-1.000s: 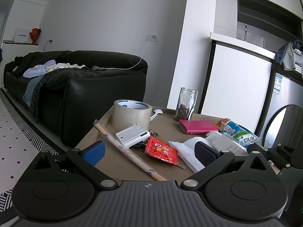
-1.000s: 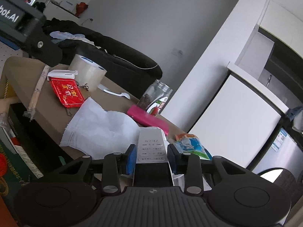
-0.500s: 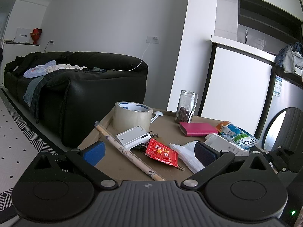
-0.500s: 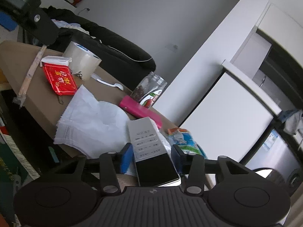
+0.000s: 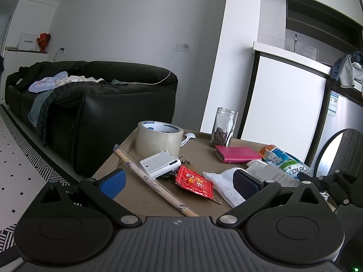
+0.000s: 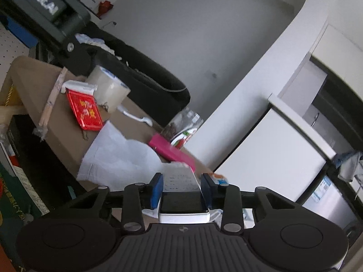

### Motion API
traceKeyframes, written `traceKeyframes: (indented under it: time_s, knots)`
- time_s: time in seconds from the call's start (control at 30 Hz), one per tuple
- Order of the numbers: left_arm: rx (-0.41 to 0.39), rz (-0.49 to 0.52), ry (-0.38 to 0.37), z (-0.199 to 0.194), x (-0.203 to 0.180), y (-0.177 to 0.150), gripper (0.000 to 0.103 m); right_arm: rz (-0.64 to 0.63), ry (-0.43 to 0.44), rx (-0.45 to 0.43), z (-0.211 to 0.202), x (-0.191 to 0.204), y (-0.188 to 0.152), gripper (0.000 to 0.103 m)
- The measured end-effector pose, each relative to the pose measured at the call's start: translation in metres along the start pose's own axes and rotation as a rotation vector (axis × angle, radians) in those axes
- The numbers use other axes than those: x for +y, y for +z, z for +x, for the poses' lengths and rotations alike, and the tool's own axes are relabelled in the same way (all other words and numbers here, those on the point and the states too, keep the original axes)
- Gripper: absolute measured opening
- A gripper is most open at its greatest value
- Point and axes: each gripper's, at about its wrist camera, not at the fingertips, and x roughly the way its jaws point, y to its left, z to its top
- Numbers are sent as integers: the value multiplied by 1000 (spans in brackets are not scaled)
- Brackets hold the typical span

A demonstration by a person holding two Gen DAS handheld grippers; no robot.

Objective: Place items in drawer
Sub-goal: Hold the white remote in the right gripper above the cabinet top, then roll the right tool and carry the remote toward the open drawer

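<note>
My right gripper (image 6: 181, 189) is shut on a white remote (image 6: 180, 181) with a dark lower face, held just above the table's right end. The remote (image 5: 272, 173) also shows in the left wrist view, with my right gripper (image 5: 333, 181) behind it. My left gripper (image 5: 180, 182) hangs open over the table's near edge, nothing between its blue pads. On the brown table (image 5: 204, 145) lie a tape roll (image 5: 158, 138), a white box (image 5: 160, 164), a red packet (image 5: 195, 182), a wooden stick (image 5: 154, 183), a white bag (image 5: 223, 179) and a pink wallet (image 5: 237, 154).
A glass jar (image 5: 223, 127), a white spoon (image 5: 187, 137) and a blue-white pouch (image 5: 285, 162) sit toward the back. A black sofa (image 5: 102, 95) stands left of the table, a white cabinet (image 5: 283, 104) behind it. Boxes (image 6: 13, 181) fill the dark space under the table's edge.
My right gripper has lifted and swung with the remote still between its pads, so the table sits further left in its view. My left gripper has barely moved.
</note>
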Motion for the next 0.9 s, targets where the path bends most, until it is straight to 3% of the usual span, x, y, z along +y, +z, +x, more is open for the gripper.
traceKeyframes:
  time_s: [0.17, 0.2, 0.27, 0.33, 0.37, 0.6, 0.9]
  knots:
    - [0, -3, 1, 0, 0, 1, 103, 81, 94, 77, 12, -10, -5, 11]
    - [0, -4, 1, 0, 0, 1, 103, 75, 76, 67, 10, -10, -4, 18]
    - [0, -7, 0, 0, 1, 1, 103, 68, 59, 39, 6, -12, -2, 39]
    - [0, -12, -2, 0, 1, 1, 103, 60, 74, 26, 6, -14, 0, 69]
    - [0, -15, -3, 0, 2, 2, 103, 52, 87, 25, 6, -15, 1, 71]
    - [0, 8, -17, 0, -3, 0, 103, -8, 141, 127, 22, -22, 10, 69]
    - [-8, 34, -43, -2, -7, 1, 103, 8, 239, 276, 55, -44, 17, 65]
